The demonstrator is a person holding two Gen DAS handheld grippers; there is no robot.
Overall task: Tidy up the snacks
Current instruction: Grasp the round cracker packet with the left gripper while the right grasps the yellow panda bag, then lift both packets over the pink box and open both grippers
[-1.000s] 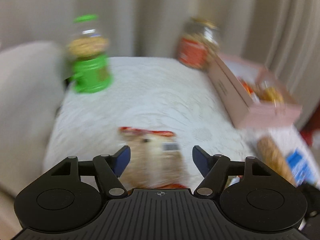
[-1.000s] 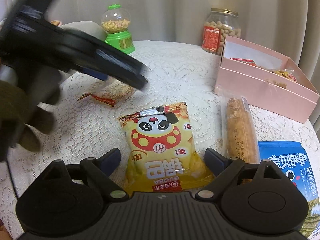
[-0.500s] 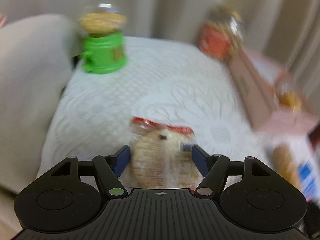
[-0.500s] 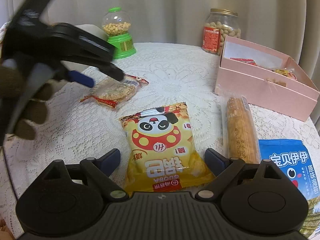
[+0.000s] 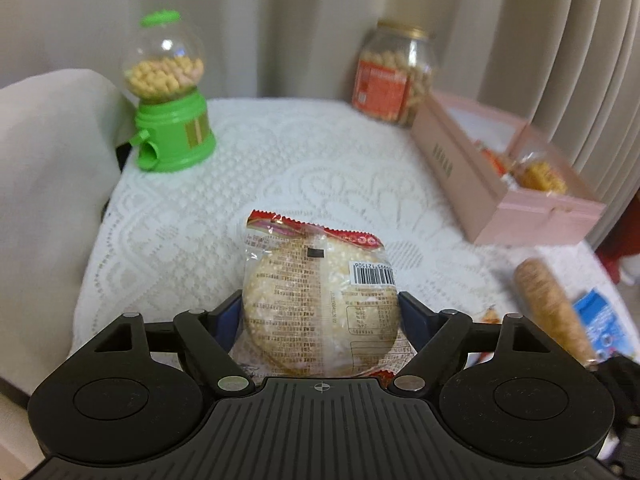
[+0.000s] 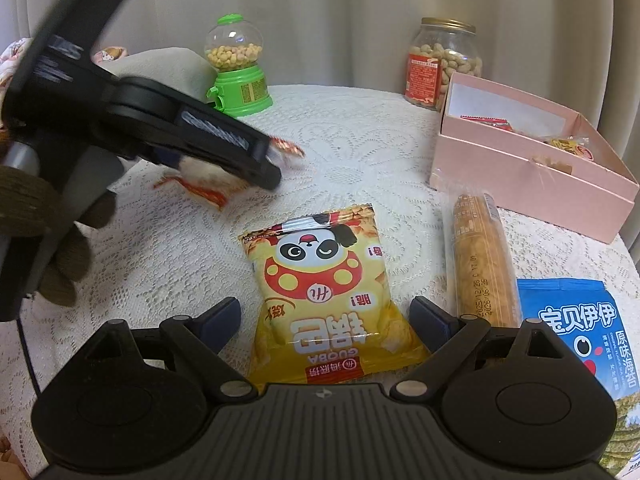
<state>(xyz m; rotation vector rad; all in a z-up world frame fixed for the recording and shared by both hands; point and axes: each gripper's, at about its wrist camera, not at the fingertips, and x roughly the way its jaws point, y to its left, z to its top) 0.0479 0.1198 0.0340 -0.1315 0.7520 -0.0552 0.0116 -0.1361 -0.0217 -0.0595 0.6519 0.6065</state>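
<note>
A clear-wrapped round rice cracker with red ends lies on the white lace tablecloth. My left gripper has its blue fingers touching both sides of the cracker, jaws wide around it. In the right wrist view the left gripper covers most of that cracker. My right gripper is open, its fingers either side of a yellow panda snack bag lying flat. An open pink box holding some snacks stands at the right.
A green candy dispenser and a peanut jar stand at the table's back. A long cracker roll and a blue seaweed bag lie at the right. A cushioned chair is at the left. Curtains hang behind.
My left gripper has come down and forward onto the rice cracker, and its fingers now bracket the pack. My right gripper has held still over the panda bag.
</note>
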